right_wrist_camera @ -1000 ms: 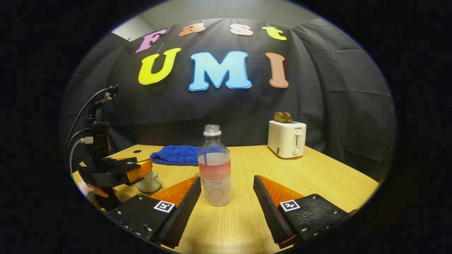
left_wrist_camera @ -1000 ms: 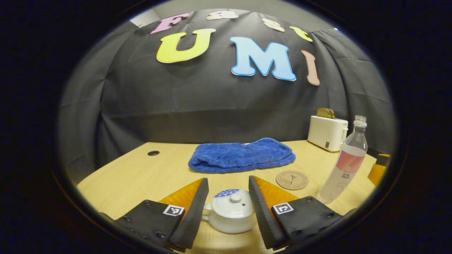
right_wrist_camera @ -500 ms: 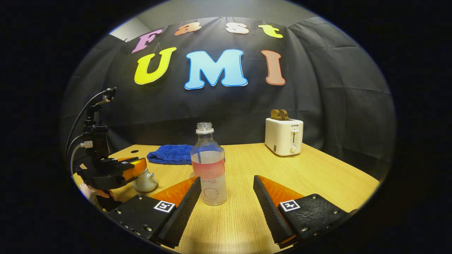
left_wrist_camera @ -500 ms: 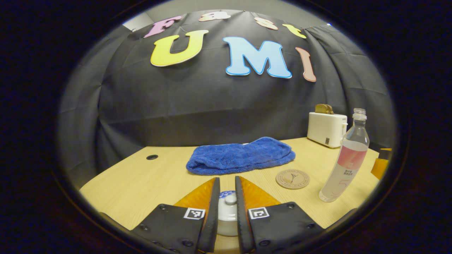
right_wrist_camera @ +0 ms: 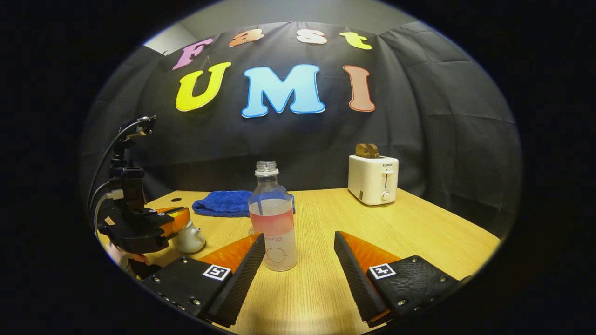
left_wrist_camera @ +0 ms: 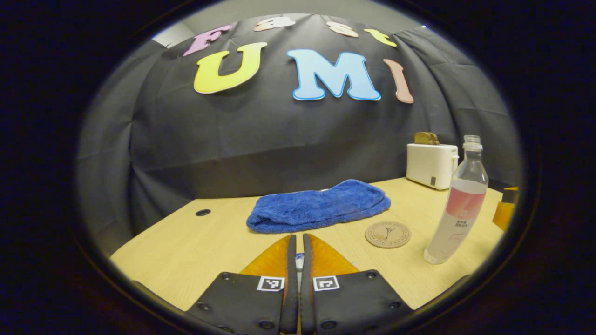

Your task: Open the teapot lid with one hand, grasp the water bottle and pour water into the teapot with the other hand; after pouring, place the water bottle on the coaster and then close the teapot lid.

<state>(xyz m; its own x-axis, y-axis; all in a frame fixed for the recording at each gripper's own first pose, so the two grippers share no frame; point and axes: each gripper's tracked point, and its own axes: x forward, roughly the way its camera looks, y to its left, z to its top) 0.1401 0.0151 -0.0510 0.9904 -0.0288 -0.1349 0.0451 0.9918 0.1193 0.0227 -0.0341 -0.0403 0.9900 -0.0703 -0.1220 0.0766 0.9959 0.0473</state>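
While the left gripper sits nearly closed on the lid knob of the teapot, seemingly to lift it, items run left to right: blue towel; coaster, bare for the bottle's return; water bottle, uncapped, upright between the wide-open, empty right gripper fingers; toaster. A second ago the left fingers stood apart around the lid.

Left gripper fingers nearly together w/ a sliver of teapot lid pinched between. Coaster as ref: water bottle upright just right of it, blue towel behind-left, toaster far behind.
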